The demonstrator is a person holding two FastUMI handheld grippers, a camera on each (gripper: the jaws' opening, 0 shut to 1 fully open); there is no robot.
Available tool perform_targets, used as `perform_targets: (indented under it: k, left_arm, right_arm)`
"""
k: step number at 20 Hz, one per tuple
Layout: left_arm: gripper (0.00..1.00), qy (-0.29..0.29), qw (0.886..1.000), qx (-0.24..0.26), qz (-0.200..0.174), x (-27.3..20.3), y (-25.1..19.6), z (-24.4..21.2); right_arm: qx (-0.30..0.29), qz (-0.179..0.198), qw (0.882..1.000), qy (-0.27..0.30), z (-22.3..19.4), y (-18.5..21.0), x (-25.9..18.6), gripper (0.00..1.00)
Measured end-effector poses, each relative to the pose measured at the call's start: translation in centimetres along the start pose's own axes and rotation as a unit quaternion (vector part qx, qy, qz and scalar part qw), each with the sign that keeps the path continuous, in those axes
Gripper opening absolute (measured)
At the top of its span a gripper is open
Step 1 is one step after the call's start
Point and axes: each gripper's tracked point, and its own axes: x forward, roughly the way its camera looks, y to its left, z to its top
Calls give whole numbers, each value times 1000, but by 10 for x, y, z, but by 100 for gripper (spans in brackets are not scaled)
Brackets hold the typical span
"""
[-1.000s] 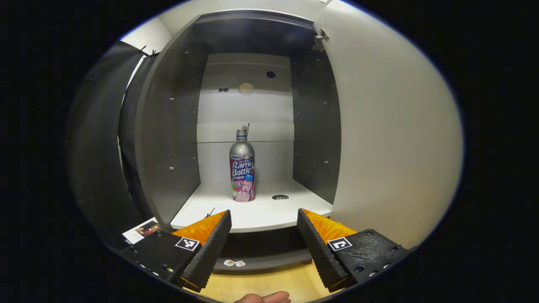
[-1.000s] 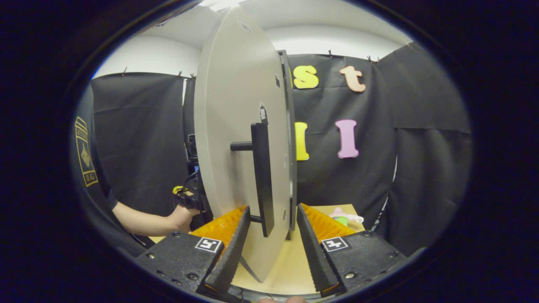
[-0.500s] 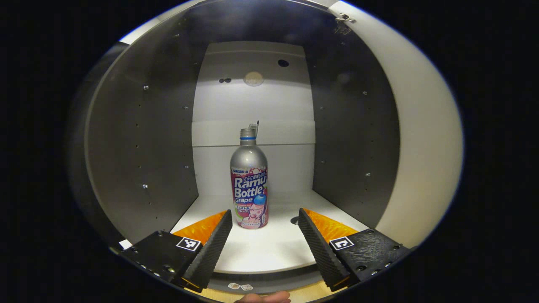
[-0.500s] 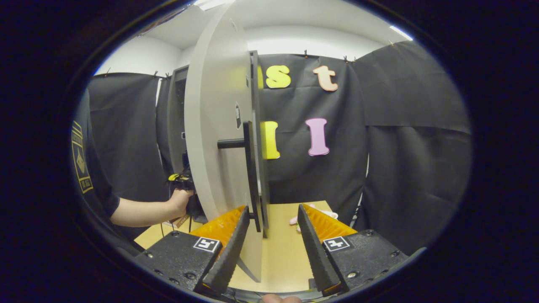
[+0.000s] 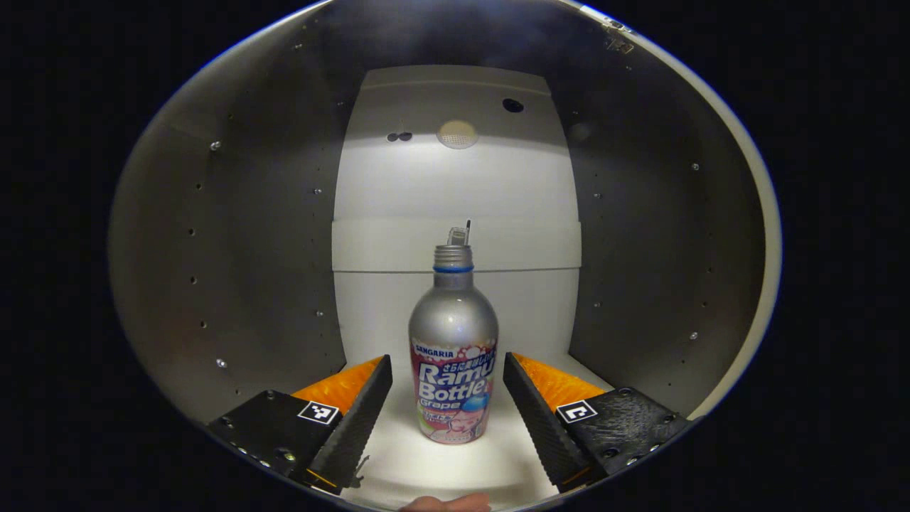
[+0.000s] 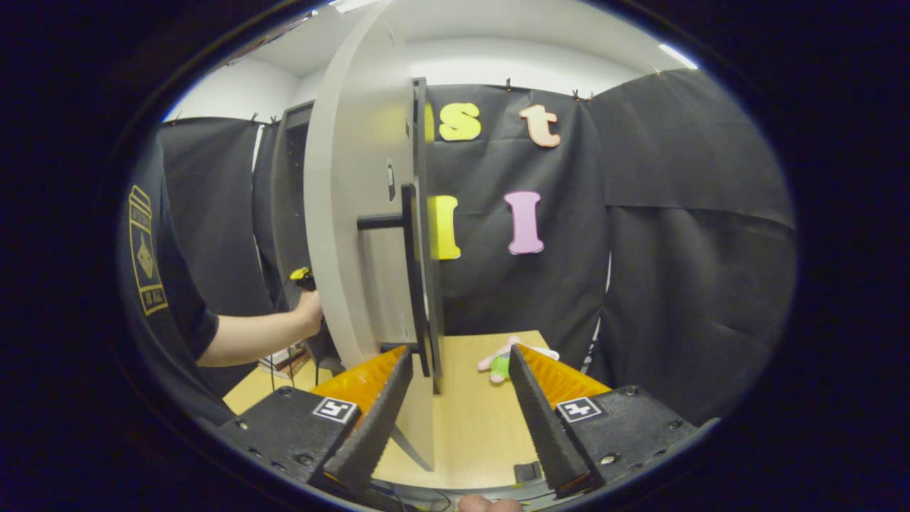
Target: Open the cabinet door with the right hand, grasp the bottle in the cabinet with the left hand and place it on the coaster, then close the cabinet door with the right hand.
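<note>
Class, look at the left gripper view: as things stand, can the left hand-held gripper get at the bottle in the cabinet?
Probably yes. The left hand-held gripper is open, the bottle stands upright between its fingers, and nothing lies between them on the cabinet floor.

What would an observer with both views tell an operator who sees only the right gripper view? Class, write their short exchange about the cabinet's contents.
Operator: I see the open cabinet door ahead of my right gripper. What is inside?
Observer: A bottle stands upright on the cabinet's pale shelf.
Operator: Has it been grasped?
Observer: No. The left gripper is open, one finger either side of the bottle, with a gap showing on each side.
</note>
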Motion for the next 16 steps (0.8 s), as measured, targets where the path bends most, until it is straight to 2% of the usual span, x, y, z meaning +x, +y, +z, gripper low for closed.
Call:
perform_targets:
  k: [1, 7, 11, 13, 15, 16]
  left_arm:
    - [95, 3, 1000, 1, -2, 5, -1, -3]
    - [96, 28, 999, 17, -5, 12, -8, -10]
    - [96, 46, 999, 12, -3, 17, -7, -16]
    - [96, 57, 998, 2, -15, 18, -11, -19]
    - [88, 64, 998, -8, -13, 17, -8, -21]
    - [80, 64, 998, -10, -15, 19, -9, -21]
  right_arm:
    - [0, -4, 1000, -3, 2, 1, 1, 99]
    - [17, -8, 1000, -19, 6, -1, 7, 97]
    - [33, -7, 999, -23, 7, 1, 12, 96]
    - [36, -14, 999, -25, 6, -2, 11, 96]
    - [38, -12, 999, -25, 6, -1, 12, 97]
    - [38, -12, 999, -25, 7, 0, 12, 96]
